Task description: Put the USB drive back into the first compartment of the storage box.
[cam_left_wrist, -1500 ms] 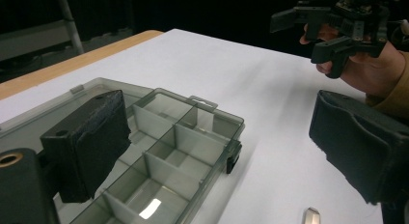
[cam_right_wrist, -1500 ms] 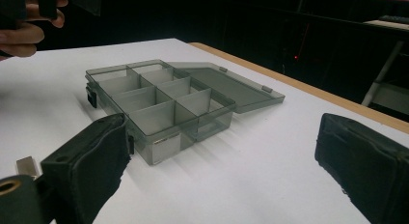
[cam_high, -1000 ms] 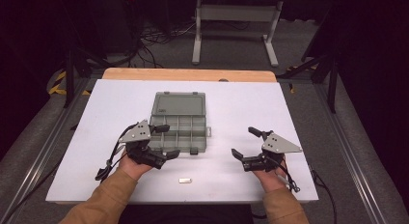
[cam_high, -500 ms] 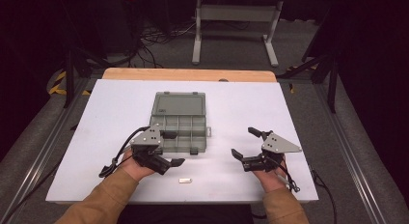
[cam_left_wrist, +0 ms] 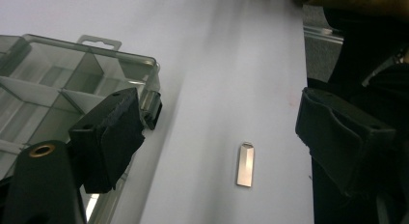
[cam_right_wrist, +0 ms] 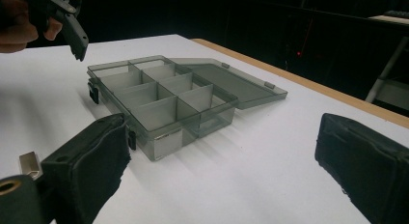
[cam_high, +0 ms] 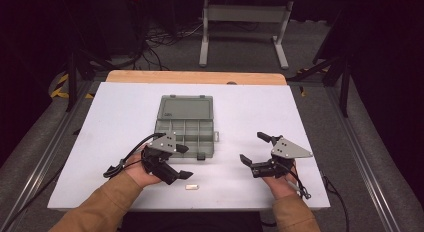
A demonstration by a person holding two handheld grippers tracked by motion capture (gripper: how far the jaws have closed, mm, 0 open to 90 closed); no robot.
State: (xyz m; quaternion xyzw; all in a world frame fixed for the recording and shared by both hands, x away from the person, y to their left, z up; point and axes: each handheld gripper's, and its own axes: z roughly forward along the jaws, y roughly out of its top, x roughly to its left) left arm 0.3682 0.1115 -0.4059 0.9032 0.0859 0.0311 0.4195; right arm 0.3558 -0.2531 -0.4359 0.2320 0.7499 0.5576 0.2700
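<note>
Clearly the left tongs (cam_high: pixel 184 162) are lining up on the small metal stick (cam_high: pixel 191 187) — their jaws are spread and have just been closing a little, with nothing pinched between them yet. From the left gripper view the stick (cam_left_wrist: pixel 245 164) lies flat on the white table (cam_left_wrist: pixel 217 64), low and right of centre in that frame, bare table on all sides, so a grab from above looks easy. At lower right of the high view, the right tongs (cam_high: pixel 255 148) hang spread wide and empty, well apart from the stick, seemingly just waiting. Beyond both, mid-frame in the high view, sits the grey divided box (cam_high: pixel 185 127) with its lid laid flat open behind it — probably so the stick can drop into one of its empty compartments
</note>
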